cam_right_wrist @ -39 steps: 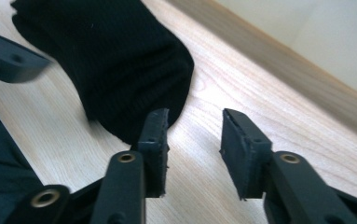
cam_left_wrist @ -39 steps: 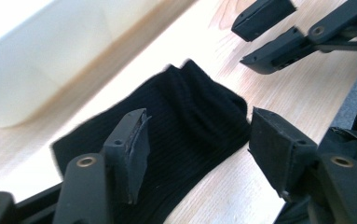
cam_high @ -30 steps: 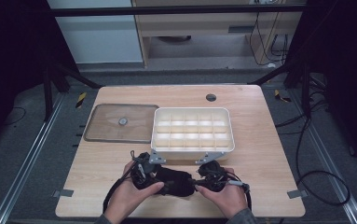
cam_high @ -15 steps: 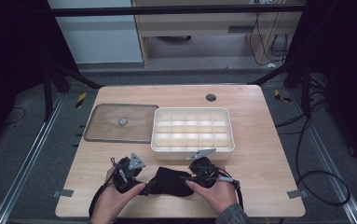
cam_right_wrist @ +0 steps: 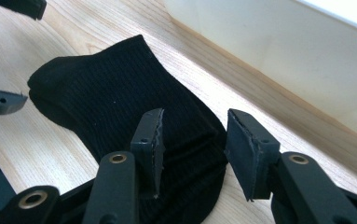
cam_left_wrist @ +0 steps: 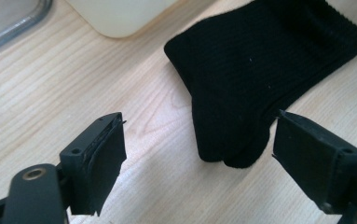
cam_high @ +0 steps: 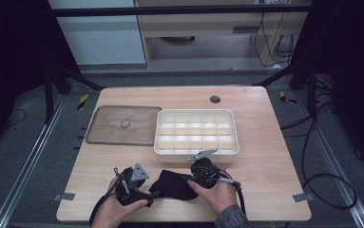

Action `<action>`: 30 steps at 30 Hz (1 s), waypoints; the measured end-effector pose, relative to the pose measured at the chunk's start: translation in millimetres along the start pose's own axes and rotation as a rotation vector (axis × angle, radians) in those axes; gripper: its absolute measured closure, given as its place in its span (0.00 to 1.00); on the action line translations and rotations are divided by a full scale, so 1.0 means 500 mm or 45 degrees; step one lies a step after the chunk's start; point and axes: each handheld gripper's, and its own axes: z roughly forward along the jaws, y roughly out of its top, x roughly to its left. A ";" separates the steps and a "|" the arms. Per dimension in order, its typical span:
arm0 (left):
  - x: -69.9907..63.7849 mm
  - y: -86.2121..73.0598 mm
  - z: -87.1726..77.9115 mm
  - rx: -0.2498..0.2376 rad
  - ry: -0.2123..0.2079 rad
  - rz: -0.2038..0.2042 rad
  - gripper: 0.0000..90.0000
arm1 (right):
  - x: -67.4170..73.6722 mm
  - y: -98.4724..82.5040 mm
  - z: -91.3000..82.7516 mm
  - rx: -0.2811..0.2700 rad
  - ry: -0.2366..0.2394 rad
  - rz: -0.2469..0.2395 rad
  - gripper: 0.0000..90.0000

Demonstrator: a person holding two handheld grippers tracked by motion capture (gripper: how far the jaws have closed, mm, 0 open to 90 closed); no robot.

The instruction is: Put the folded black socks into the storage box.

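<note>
Black sock (cam_high: 172,184) lies flat on the wooden bench (cam_high: 265,161) near its 6 o'clock edge, between the two hands and just short of the white compartment tray (cam_high: 196,132). Left tool (cam_high: 144,190) sits at the sock's 9 o'clock end, right tool (cam_high: 194,178) at its 3 o'clock end. Left gripper view: left tool (cam_left_wrist: 199,158) stands wide open, its jaws having just been closing a little; the rounded end of the sock (cam_left_wrist: 260,79) lies between the jaws, with a clear gap to each pad, so nothing is gripped. Right gripper view: right tool (cam_right_wrist: 195,140) is about half open over the ribbed end of the sock (cam_right_wrist: 111,102), its jaws having just been closing with fabric between them; the pads do not yet press on it and no fold is lifted. Sock appears to rest on the bench along its whole length. Clear lid (cam_high: 122,125) with a small knob lies flat at 9 o'clock of the tray, just beside it. The tray's wall (cam_right_wrist: 278,60) runs close behind the sock.
</note>
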 end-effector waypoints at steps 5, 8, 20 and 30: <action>-0.005 -0.007 0.001 -0.001 -0.012 0.015 0.22 | 0.002 0.003 0.007 0.006 -0.021 -0.011 0.63; -0.005 -0.010 0.002 0.012 -0.010 0.021 0.25 | -0.001 0.003 0.013 0.017 -0.035 -0.004 0.61; -0.012 -0.013 0.028 0.067 -0.037 0.045 0.37 | -0.003 0.010 0.031 0.051 -0.070 0.006 0.55; -0.008 -0.009 0.034 0.069 -0.035 0.016 0.61 | -0.003 0.001 0.028 0.086 -0.057 -0.005 0.57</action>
